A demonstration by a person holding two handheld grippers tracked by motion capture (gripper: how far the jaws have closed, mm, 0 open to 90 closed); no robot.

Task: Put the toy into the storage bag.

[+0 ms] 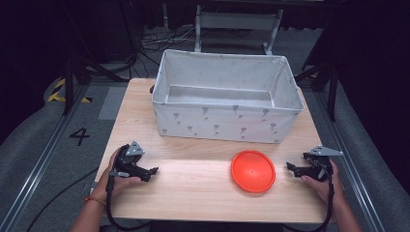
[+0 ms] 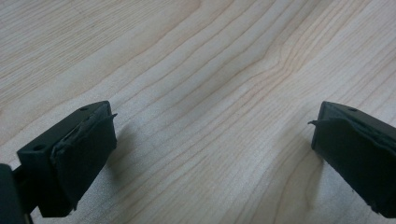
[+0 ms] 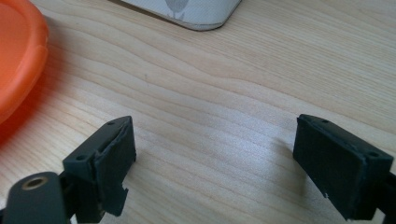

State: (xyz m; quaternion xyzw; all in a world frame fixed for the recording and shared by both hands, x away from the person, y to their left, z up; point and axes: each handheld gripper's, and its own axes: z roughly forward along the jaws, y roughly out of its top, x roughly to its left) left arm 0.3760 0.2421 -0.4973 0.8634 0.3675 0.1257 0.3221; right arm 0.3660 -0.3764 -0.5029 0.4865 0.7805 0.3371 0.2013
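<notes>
An orange round plate (image 1: 253,171) lies flat on the wooden table (image 1: 193,188), right of the middle. Behind it stands a white fabric bin (image 1: 225,94) with small grey prints, its inside bare. My left gripper (image 1: 153,171) rests low at the table's left front, jaws pointing right, open with only wood between them (image 2: 212,135). My right gripper (image 1: 290,167) rests at the right front, jaws pointing left toward the plate and a short gap from its rim. It stands open (image 3: 215,154), nothing between its jaws. The plate's edge (image 3: 21,60) shows at the left of the right gripper view.
The bin's lower corner (image 3: 196,14) shows at the top of the right gripper view. Beyond the table are grey floor, black stands (image 1: 72,77), cables and a metal frame (image 1: 237,24). Bare wood lies between the two grippers along the front.
</notes>
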